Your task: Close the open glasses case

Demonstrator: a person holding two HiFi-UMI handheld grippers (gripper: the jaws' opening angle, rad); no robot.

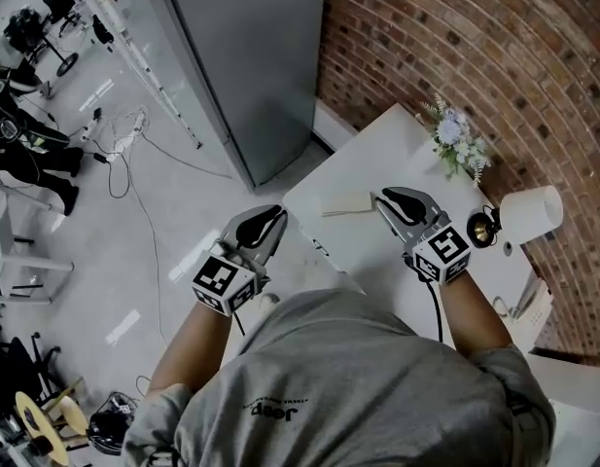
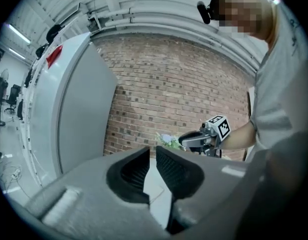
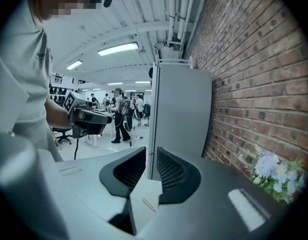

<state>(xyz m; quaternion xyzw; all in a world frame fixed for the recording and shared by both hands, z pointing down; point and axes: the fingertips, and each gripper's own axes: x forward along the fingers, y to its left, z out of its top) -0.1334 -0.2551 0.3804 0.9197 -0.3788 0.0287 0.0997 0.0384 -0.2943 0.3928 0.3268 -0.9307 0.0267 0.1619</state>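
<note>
Cream glasses case [image 1: 346, 203] lies mid-frame on the table [image 1: 402, 154], my left claw [image 1: 273, 220] and right claw [image 1: 385, 200] both closing, empty.

Open tabletop [image 1: 363, 251] around glasses case [image 1: 346, 203], flowers [image 1: 460, 144], paper roll [image 1: 530, 212] against brick wall [image 1: 455, 37]
</note>
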